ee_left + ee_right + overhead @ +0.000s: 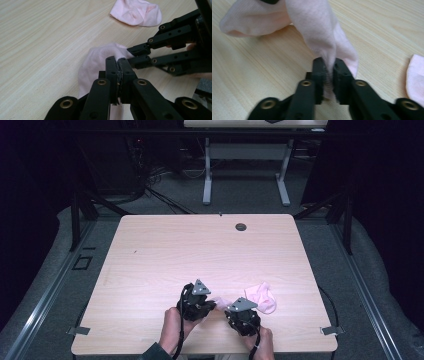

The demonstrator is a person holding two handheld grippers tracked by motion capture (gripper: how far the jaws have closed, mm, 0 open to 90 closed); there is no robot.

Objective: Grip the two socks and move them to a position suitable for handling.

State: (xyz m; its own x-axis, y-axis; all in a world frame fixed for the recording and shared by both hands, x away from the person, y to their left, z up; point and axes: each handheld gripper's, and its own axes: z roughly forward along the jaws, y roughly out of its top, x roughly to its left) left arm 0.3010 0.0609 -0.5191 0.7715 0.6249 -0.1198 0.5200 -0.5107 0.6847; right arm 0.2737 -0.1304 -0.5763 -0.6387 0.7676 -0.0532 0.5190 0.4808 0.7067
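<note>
High view first: I'm at the near edge of the table [150, 250], and my left hand-held gripper [209, 304] and right hand-held gripper [231, 310] sit close together there. Between them a bit of the pink sock [219, 302] peeks out. The second pink sock [262, 296] lies crumpled on the table just to the right of the held sock and a little farther from me, nothing touching it.

Left gripper view now: my left hand-held gripper [118, 65] has its jaws squeezed together on a fold of the pink sock [96, 61], fabric pinched between the pads. The right hand-held gripper [138, 55] comes in from the side and bites the same sock right next to my grip. The second pink sock [136, 11] rests flat beyond the held sock, apart from it.

Right gripper view: my right hand-held gripper [329, 65] is clamped on the pink sock [317, 27] too, cloth bunched tight between the jaws, and the sock stretches away from them, partly lifted off the wood. An edge of the second pink sock [415, 77] shows off to one side of the held sock.

So here's where I stand, by my reckoning: one sock is caught at two neighbouring points, ready to be spread or straightened. The other one is untouched, and pairing or folding the two is all left to do.
</note>
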